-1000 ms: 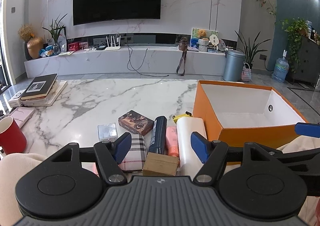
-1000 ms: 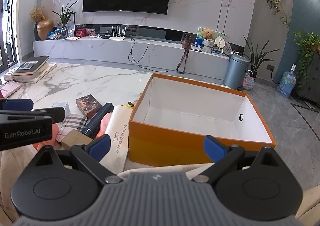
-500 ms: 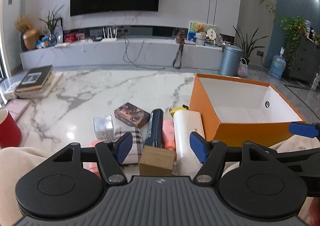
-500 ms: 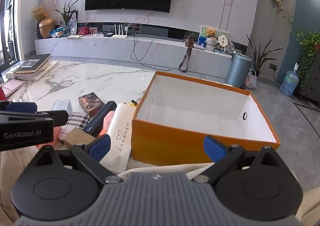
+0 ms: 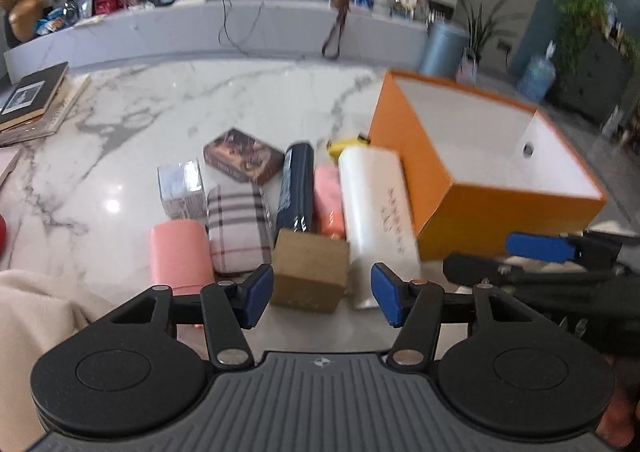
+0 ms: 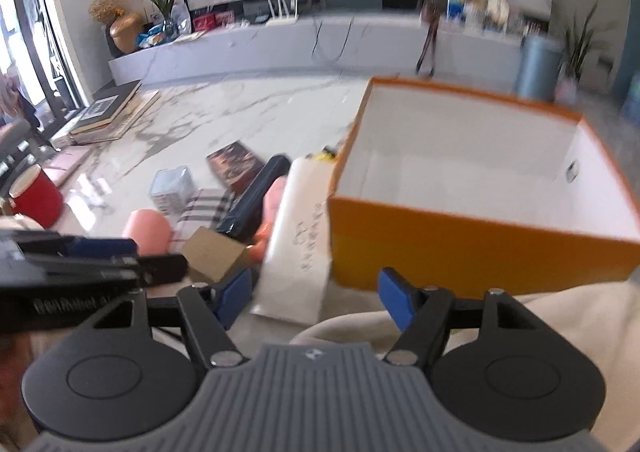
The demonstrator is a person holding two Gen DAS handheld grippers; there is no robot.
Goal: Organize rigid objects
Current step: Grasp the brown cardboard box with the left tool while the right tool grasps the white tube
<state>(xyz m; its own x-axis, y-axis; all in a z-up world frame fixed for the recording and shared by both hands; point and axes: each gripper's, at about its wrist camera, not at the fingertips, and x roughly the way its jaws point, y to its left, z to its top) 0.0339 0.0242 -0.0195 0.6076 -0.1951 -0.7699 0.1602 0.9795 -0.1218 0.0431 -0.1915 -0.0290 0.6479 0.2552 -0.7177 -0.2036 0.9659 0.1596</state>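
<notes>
Both sets of jaws are standing wide apart and gripping nothing. The left gripper (image 5: 322, 294) is hovering low over the near edge of the marble counter (image 5: 192, 91), its blue pads flanking the small brown cardboard box (image 5: 310, 270) without touching it. The right gripper (image 6: 316, 298) is hanging just in front of the white pouch (image 6: 298, 252) and the near corner of the orange box (image 6: 472, 252), which is sitting open with a white interior holding nothing visible.

The loose items are lying clustered on the counter just left of the orange box. The white pouch is lying lengthwise against the box's left wall, with a yellow item (image 5: 344, 143) peeking out at its far end. Beside it are resting a salmon-pink pack (image 5: 329, 201), a dark blue tube (image 5: 297, 187), a plaid-patterned case (image 5: 236, 228) and a pink cylinder (image 5: 180, 252). Behind those are sitting a small clear box (image 5: 180, 189) and a dark patterned box (image 5: 244, 161). A red cup (image 6: 38, 197) and a stack of books (image 5: 30, 103) are sitting well apart on the left.
</notes>
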